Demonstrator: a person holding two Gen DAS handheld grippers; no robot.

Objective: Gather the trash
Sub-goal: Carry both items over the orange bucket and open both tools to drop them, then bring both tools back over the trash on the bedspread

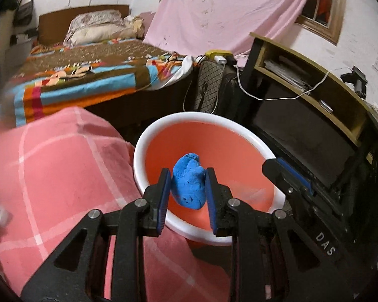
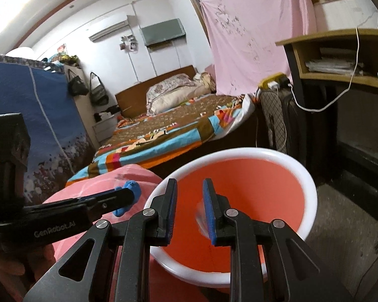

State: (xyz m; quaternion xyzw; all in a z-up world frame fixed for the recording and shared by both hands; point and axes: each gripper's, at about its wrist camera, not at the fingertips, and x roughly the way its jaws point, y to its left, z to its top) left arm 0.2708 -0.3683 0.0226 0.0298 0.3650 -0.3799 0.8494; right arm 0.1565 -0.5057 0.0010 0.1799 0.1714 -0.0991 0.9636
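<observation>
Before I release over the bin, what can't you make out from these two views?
- Bin bottom: left wrist view, covered by the blue lump and left hand-held gripper.
- Whether the lump is over the opening: right wrist view shows it beside the rim.
- Pale blurred thing at the right hand-held gripper pad: motion blur, unidentifiable.
- Bin's outer base: cut off by both grippers.
</observation>
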